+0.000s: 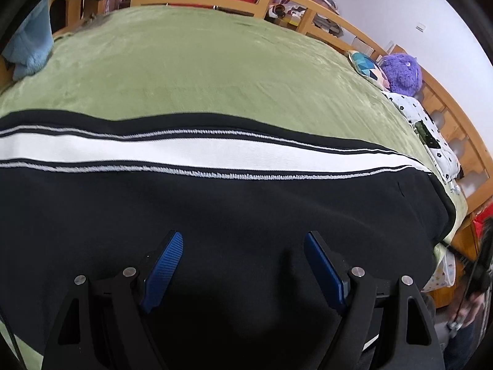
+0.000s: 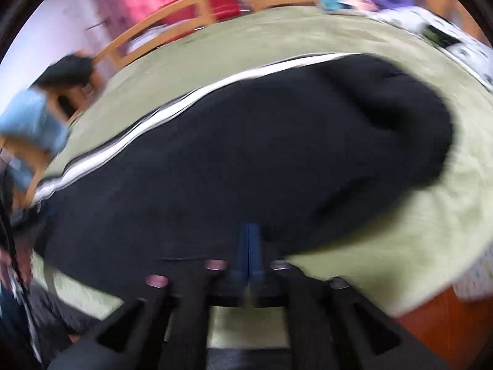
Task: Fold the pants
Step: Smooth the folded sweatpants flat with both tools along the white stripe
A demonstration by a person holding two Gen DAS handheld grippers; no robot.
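nearest, the left tool (image 1: 243,240) is held wide apart over the black track pants (image 1: 215,215), gripping nothing. the right tool (image 2: 250,231) is pressed closed at the pants' near edge; whether cloth is pinched cannot be told. the pants are spread on the green bed cover (image 1: 200,61). if only one layer is caught, the white side stripe (image 1: 185,151) could be dragged askew.

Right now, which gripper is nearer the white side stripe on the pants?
Left. The left gripper hovers open over the black fabric just short of the white stripe. The right gripper is shut at the pants' near edge, the stripe across the fabric.
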